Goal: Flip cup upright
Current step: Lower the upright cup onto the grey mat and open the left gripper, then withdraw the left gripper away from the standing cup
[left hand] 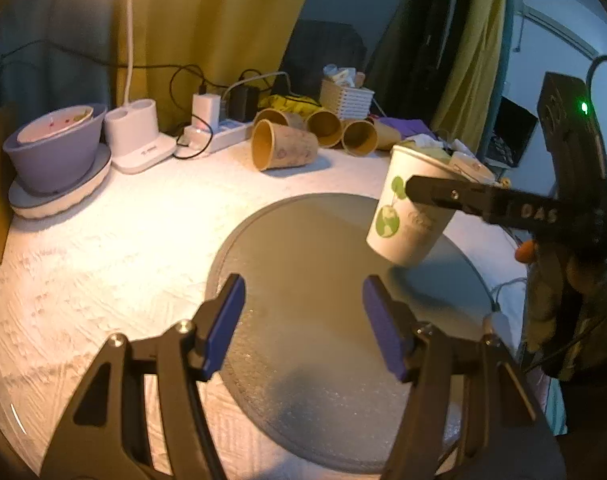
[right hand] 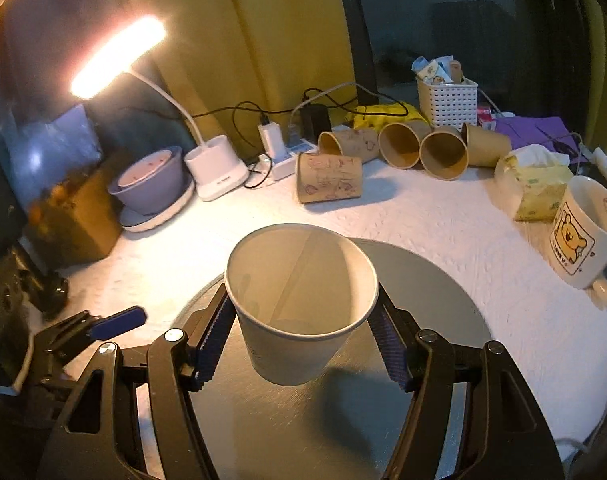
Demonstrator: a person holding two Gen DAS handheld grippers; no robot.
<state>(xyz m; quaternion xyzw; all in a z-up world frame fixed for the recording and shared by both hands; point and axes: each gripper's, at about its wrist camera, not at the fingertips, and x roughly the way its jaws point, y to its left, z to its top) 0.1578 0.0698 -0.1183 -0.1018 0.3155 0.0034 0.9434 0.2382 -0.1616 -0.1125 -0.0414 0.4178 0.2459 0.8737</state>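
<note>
A white paper cup [right hand: 299, 304] with green print sits between the pads of my right gripper [right hand: 299, 340], mouth up and slightly tilted, held just above the round grey mat [right hand: 443, 300]. The same cup [left hand: 407, 216] shows in the left wrist view at the mat's [left hand: 303, 248] right edge, with the right gripper's black finger [left hand: 463, 196] across its side. My left gripper [left hand: 303, 328] is open and empty over the near part of the mat; its blue pad [right hand: 119, 320] shows at the left of the right wrist view.
Several brown paper cups [right hand: 399, 148] lie on their sides at the back of the white cloth. A bear mug [right hand: 583, 236] and tissue box [right hand: 535, 184] stand right. A lamp base [right hand: 217, 172], power strip [right hand: 283, 156], purple bowl [right hand: 151, 184] and white basket [right hand: 447, 100] line the back.
</note>
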